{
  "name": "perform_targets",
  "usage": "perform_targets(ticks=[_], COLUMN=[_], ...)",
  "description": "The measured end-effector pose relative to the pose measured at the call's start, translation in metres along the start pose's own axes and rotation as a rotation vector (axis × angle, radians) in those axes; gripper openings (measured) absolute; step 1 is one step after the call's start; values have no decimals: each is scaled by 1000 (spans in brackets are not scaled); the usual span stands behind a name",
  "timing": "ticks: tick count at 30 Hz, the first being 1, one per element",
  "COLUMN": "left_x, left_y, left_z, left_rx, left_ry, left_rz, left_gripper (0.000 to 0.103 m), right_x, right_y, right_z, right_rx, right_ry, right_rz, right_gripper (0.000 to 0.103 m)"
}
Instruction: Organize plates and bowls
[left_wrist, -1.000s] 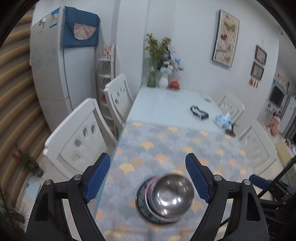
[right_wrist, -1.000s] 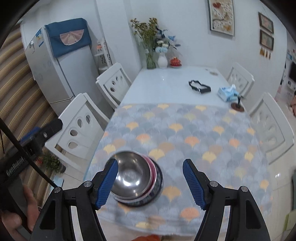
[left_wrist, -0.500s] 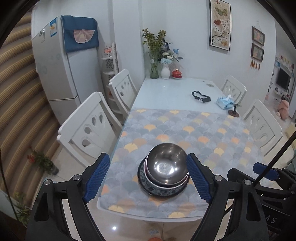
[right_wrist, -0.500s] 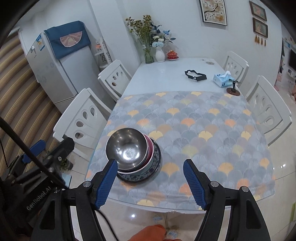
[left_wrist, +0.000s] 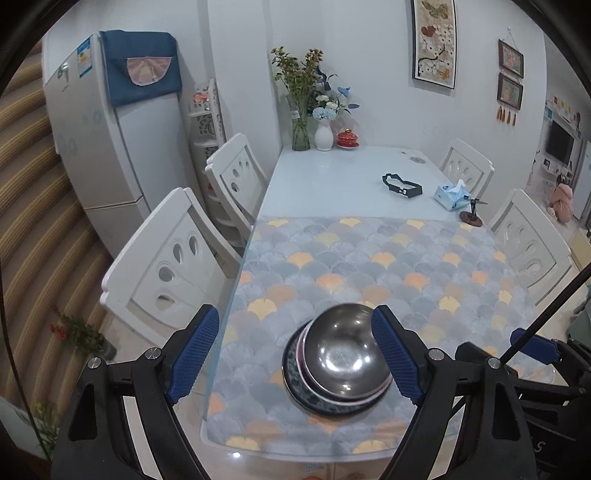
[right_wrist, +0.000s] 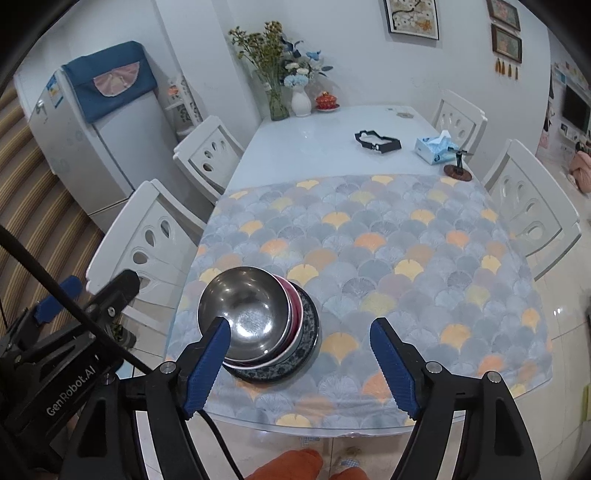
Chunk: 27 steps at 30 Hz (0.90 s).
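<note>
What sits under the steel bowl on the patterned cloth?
Under the steel bowl is a bowl with a white and dark red rim, then a dark blue patterned plate. Any further dishes between them are covered.

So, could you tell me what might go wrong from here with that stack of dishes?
The steel bowl sits off-centre in the pink-rimmed bowl on the dark plate, so a nudge could tip it. The stack stands near the table's front left corner, where a push might slide it off. Both the left gripper and the right gripper are open nearby and could collide.
</note>
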<state>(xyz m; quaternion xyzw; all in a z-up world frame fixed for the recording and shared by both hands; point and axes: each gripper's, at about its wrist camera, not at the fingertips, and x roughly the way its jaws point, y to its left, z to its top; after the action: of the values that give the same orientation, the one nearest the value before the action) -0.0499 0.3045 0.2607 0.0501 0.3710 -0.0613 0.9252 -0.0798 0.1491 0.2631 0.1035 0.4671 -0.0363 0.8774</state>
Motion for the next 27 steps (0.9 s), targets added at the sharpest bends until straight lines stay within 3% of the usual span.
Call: perform_targets(ticks=[3,8,27], left_x=[11,32,66], left_y=[6,16,42], left_z=[5,8,17], left_rx=[-12,-5,42], left_ry=[12,44,70], left_rz=[-6,54,15], left_gripper=[85,86,86], right_x=[12,27,62], right_y=[6,18,47], right_z=[5,8,12], right_rx=[2,-4,22], right_ry=[18,48,70], right_rz=[-18,-35,-88], right_gripper=[76,76,76])
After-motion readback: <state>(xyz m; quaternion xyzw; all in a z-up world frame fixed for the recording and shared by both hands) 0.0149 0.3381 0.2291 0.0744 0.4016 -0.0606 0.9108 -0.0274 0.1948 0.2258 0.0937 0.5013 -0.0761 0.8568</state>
